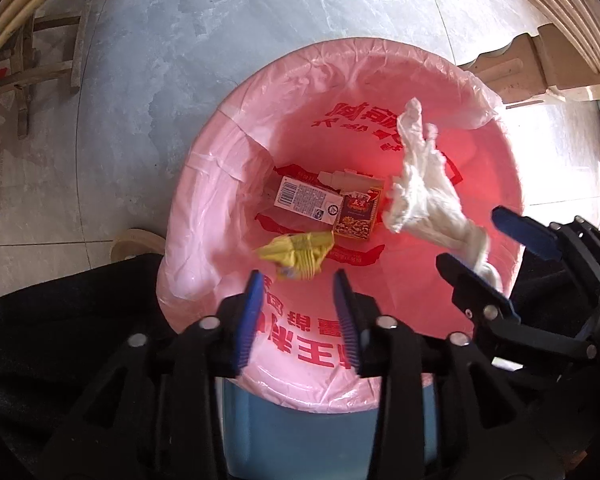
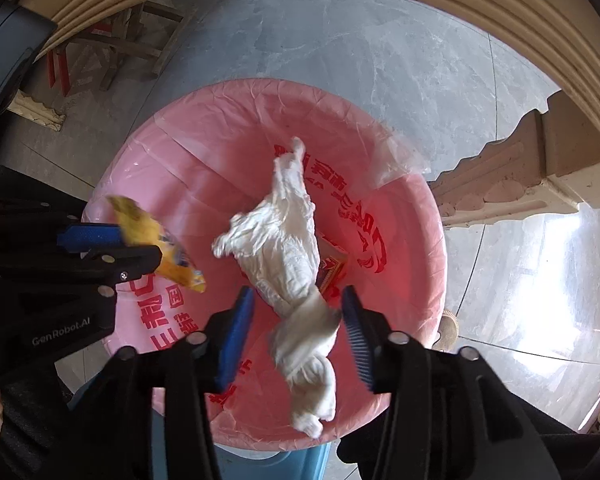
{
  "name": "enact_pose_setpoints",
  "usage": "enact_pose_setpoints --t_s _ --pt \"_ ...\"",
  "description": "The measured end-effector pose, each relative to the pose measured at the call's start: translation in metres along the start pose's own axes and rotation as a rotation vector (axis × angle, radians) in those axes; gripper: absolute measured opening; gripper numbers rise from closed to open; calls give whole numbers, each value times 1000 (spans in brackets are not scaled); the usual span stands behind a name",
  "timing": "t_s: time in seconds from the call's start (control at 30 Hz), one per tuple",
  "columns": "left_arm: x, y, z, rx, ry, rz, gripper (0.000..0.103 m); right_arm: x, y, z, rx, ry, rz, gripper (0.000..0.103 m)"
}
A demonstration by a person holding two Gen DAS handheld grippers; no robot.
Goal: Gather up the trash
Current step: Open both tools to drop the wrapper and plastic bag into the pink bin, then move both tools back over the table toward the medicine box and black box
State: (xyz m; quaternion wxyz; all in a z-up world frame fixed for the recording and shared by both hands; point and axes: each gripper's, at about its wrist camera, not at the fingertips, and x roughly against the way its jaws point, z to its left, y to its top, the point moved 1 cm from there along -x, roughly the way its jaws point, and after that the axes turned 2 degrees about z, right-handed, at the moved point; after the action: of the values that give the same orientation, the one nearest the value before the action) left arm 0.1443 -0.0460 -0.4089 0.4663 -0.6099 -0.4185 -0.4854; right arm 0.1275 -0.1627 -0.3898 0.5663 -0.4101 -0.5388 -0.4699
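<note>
both grippers hang over the bin (image 1: 203, 184) lined with a pink bag; the left gripper (image 1: 297, 280) stands spread with the crumpled yellow wrapper (image 1: 295, 256) just beyond its pads and seemingly loose; the right gripper (image 2: 297, 300) is spread too, the twisted white tissue (image 2: 283, 240) lying between its jaws without being pinched. both scraps look featherlight, soft and crushable, best taken at the bunched middle or a twisted end; whether the tissue brushes a pad is hard to tell, and the cartons (image 1: 324, 208) at the bottom are partly hidden.
</note>
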Motion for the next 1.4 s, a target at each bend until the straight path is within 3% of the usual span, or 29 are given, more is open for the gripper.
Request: enact_pose_setpoints --t_s 0.33,0.97,1.17,1.27,1.4 --pt "3 2 2 4 25 -11 53 -1 0 -9 -25 16 6 60" --pt "20 -11 2 4 61 -56 60 20 -5 -6 -40 24 -47 61" --pt "69 -30 6 30 48 -142 61 64 -12 -1 -42 55 -121 65" --pt "109 -41 11 51 21 -193 70 103 -14 2 -26 74 -184 71" --pt "173 -46 25 87 17 -250 71 166 -8 -3 -15 106 -269 79"
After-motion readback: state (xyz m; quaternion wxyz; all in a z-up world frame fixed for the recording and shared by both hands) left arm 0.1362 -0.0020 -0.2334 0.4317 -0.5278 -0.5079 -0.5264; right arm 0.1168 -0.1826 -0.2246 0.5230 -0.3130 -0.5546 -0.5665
